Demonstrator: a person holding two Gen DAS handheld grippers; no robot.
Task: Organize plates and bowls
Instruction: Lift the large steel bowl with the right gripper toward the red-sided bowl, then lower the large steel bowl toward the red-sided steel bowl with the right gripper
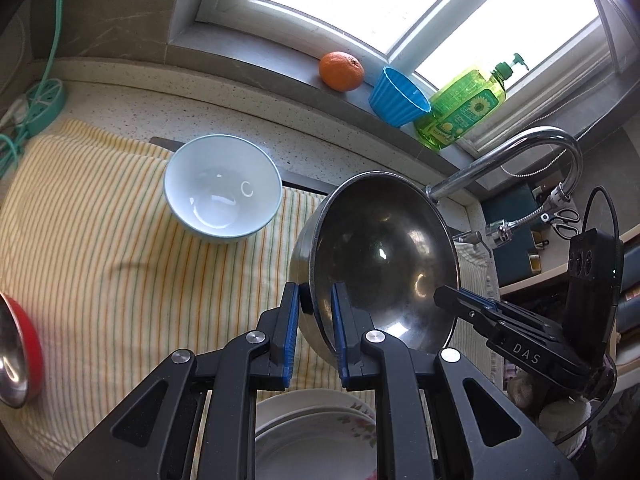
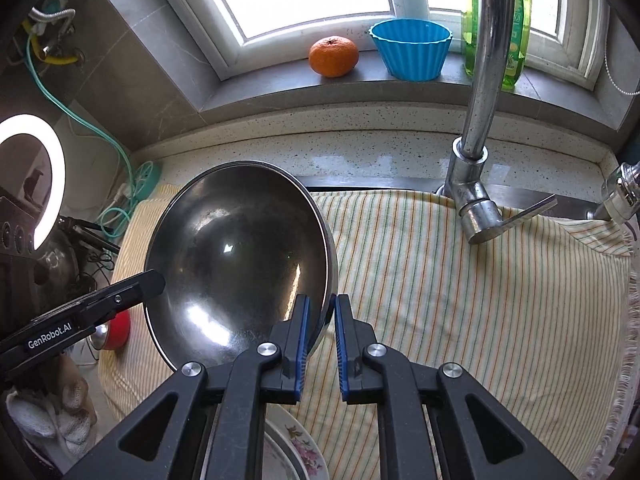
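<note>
A large steel bowl (image 1: pixel 380 256) hangs tilted above the striped towel, held by both grippers. My left gripper (image 1: pixel 316 296) is shut on its left rim, blue pads on either side of the wall. My right gripper (image 2: pixel 322 306) is shut on the opposite rim of the steel bowl (image 2: pixel 240 256); in the left wrist view the right gripper (image 1: pixel 452 298) reaches in from the right. A pale blue bowl (image 1: pixel 222 190) stands upright on the towel behind. Below my fingers lies a stack of floral plates (image 1: pixel 316 432). A red bowl (image 1: pixel 18 352) sits at the left edge.
The yellow striped towel (image 2: pixel 460 300) covers the counter. A chrome faucet (image 2: pixel 476 148) rises at the right. On the sill stand an orange (image 2: pixel 333 56), a blue fluted cup (image 2: pixel 412 48) and a green soap bottle (image 1: pixel 464 108). A teal cable (image 1: pixel 40 96) lies far left.
</note>
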